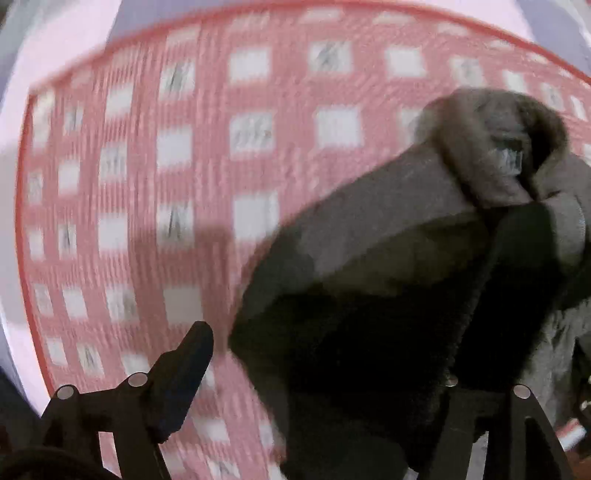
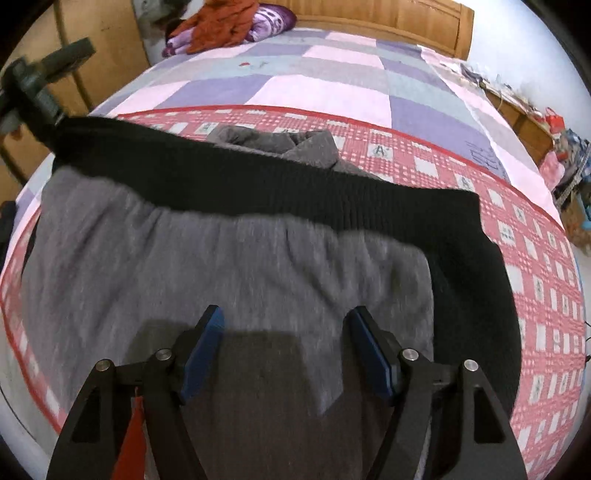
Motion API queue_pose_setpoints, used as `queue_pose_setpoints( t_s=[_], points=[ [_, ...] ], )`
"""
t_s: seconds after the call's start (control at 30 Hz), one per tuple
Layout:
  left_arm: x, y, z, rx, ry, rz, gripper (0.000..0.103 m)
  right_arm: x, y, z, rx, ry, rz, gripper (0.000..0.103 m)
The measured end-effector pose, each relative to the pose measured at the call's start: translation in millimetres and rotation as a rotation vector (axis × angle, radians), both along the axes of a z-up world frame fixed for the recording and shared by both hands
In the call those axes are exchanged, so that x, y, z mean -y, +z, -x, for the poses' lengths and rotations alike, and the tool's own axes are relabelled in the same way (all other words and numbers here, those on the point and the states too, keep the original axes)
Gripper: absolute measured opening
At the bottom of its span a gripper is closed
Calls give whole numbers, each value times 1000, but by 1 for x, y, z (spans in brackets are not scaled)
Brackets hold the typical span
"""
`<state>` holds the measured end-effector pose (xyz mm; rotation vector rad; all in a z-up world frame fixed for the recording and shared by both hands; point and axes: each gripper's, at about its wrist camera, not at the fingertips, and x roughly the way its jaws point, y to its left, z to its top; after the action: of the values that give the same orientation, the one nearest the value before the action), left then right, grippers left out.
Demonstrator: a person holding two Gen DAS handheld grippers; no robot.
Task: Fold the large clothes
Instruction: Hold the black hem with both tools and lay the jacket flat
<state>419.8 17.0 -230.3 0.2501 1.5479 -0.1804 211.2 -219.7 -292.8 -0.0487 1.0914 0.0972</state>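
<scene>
The left gripper (image 1: 317, 373) points straight down at a red-and-white checked blanket (image 1: 147, 192) spread on the bed. Its jaws stand wide apart; one dark finger (image 1: 184, 373) shows clear over the checks at the lower left of that view, while the other is hidden behind dark cloth. The cloth between the fingers is the grey sweatshirt (image 1: 369, 221) with its black ribbed hem (image 1: 351, 350) — whether any pad presses on it I cannot tell, the picture being blurred. Further right, the bunched grey fabric with a small label (image 1: 511, 155) rises in a hump over the checked blanket.

In the right wrist view the sweatshirt (image 2: 221, 273) lies across the near part of the bed, its black band (image 2: 258, 188) running from the left edge of the blanket toward the right edge. Past the band a grey fold, maybe the hood (image 2: 280, 142), sits on the checks. The right gripper (image 2: 286, 354) hangs over the grey cloth with its jaws open, blue pads (image 2: 205, 354) apart and nothing pressed between them. Beyond the checked blanket (image 2: 535, 295) lies a lilac-and-grey patchwork bedspread (image 2: 325, 88), reaching the wooden headboard (image 2: 388, 18). At the far left corner of the bed sits an orange and purple heap of clothes (image 2: 229, 22) — well apart from the sweatshirt.
</scene>
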Motion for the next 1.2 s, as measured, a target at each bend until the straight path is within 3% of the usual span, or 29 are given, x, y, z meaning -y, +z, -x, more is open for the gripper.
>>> queue_pose_setpoints(
  t_s=[0.07, 0.1, 0.17, 0.23, 0.33, 0.53, 0.63, 0.7, 0.8, 0.9, 0.97, 1.07, 1.2],
  points=[
    [14, 21, 12, 170, -28, 61, 80, -1, -3, -14, -8, -6, 9, 75],
    [18, 30, 14, 224, -32, 126, 87, 1, -5, -19, -14, -8, 4, 76],
    [18, 48, 17, 350, 19, 225, 93, 1, -9, -27, -19, -20, -14, 80],
    [17, 63, 24, 446, 75, 227, 93, 0, -15, -31, -16, -26, -12, 82],
    [23, 72, 58, 519, 58, 288, 94, 0, -19, -37, -6, -31, -6, 87],
    [59, 32, 135, 446, 15, 337, 95, 2, -29, -79, -23, -60, -18, 95],
    [74, 14, 173, 410, 39, 376, 95, 10, -16, -94, 27, -93, -42, 95],
    [80, 6, 198, 413, 48, 394, 95, 23, -5, -93, 21, -124, -116, 94],
    [84, -1, 242, 423, 58, 449, 95, 43, 28, -39, 104, -124, -205, 94],
    [91, -7, 276, 431, 34, 447, 95, 45, 45, 38, 145, -77, -168, 94],
    [101, -18, 291, 437, -9, 398, 96, 40, 40, 86, 112, -68, -119, 94],
    [112, -42, 284, 437, -65, 289, 96, 23, 8, 121, 2, -30, -33, 94],
    [108, -61, 236, 434, -10, 314, 99, 14, -28, 80, -26, -33, 35, 96]
  ],
)
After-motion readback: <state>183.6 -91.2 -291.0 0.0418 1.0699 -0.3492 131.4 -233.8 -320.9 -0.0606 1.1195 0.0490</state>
